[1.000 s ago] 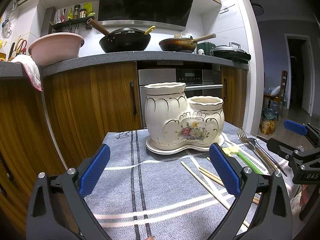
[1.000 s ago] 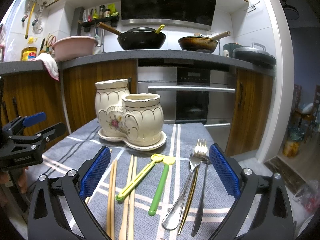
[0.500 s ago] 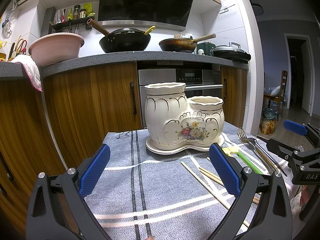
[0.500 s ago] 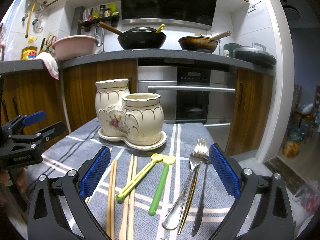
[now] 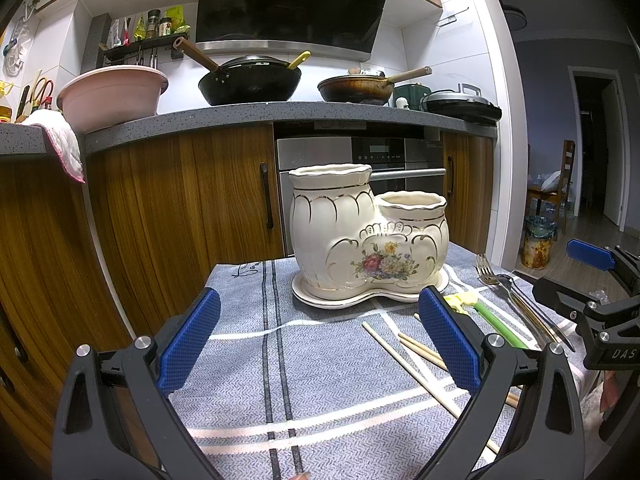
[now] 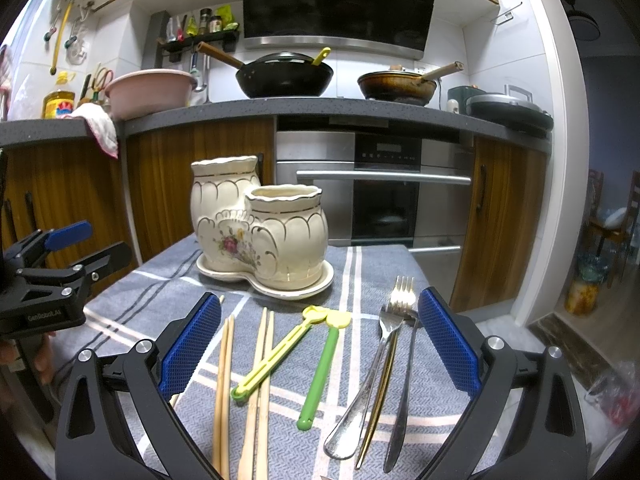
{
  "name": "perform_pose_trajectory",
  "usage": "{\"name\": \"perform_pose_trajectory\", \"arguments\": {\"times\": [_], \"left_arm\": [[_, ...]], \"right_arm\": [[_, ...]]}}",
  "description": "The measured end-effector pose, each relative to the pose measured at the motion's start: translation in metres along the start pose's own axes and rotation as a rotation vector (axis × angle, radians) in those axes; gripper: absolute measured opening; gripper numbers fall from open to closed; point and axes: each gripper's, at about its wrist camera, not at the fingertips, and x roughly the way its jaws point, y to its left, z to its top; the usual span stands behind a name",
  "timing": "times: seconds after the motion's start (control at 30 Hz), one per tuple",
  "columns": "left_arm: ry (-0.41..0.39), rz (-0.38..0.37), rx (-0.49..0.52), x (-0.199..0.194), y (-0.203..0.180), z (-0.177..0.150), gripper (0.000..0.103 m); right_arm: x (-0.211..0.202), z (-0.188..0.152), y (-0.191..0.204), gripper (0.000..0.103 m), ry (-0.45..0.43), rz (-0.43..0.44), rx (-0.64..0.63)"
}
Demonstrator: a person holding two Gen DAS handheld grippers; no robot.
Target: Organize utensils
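Observation:
A cream two-pot ceramic utensil holder (image 5: pixel 368 240) (image 6: pixel 260 236) stands on its saucer at the far side of a grey striped cloth. Wooden chopsticks (image 6: pixel 224 380) (image 5: pixel 408 356), two green-yellow plastic utensils (image 6: pixel 320 364) (image 5: pixel 492 316) and metal forks and a spoon (image 6: pixel 384 360) (image 5: pixel 516 300) lie flat on the cloth. My right gripper (image 6: pixel 318 344) hovers open just above these utensils with nothing between its blue pads. My left gripper (image 5: pixel 320 340) is open over bare cloth, left of the chopsticks and in front of the holder.
The grey striped cloth (image 5: pixel 256 320) covers a small table with its far edge near wooden cabinets (image 5: pixel 180 208) and an oven (image 6: pixel 384 196). A counter above carries a pink basin (image 5: pixel 112 96) and two pans. Each gripper shows at the edge of the other's view.

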Motion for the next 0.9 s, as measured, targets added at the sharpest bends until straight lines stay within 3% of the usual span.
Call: {"name": "perform_pose_trajectory", "arguments": {"times": [0.2,0.37,0.63,0.83,0.9], "left_arm": [[0.003,0.001,0.001,0.000,0.000,0.000,0.098],[0.012,0.000,0.004,0.002,0.001,-0.002,0.098],[0.034,-0.027,0.024,0.005,-0.002,0.001,0.098],[0.146,-0.022,0.081,0.016,-0.016,0.006,0.098],[0.221,-0.020,0.102,0.026,-0.023,0.007,0.098]], "right_arm": [[0.000,0.007,-0.002,0.098,0.001,0.002,-0.001],[0.000,-0.008,0.003,0.098,0.000,0.000,-0.003],[0.004,0.006,-0.019,0.098,0.002,-0.074,0.023],[0.012,0.010,-0.051,0.098,0.117,-0.131,0.062],[0.014,0.008,-0.058,0.098,0.159,-0.147,0.056]]}}
